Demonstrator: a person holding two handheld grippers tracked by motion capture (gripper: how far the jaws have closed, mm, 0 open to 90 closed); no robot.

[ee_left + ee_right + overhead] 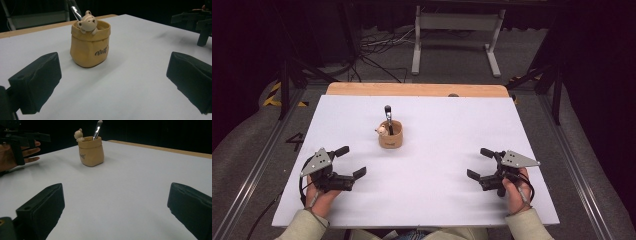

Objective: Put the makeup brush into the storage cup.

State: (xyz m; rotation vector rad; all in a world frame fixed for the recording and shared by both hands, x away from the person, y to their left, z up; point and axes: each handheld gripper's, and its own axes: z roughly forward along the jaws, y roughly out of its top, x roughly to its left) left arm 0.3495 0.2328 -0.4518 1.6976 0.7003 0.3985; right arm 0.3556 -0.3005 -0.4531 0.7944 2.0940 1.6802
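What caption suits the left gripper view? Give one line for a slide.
Open left tool faces a tan bear pot holding a metal utensil on the white table.

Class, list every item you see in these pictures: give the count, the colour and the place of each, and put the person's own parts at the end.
Holder shaped like a sack: one, tan, upright near the middle of the table, apart from both grippers.
Bear figure: one, cream, on the holder's rim.
Utensil: one, metal with a dark end, standing in the holder; its kind cannot be told.
Table: one, white top with a wooden far edge.
Stand: one, pale grey, on the floor beyond the table.
Cables: several, dark, on the floor beyond the table.
Left gripper: one, black, jaws apart, near left.
Right gripper: one, black, jaws apart, near right.
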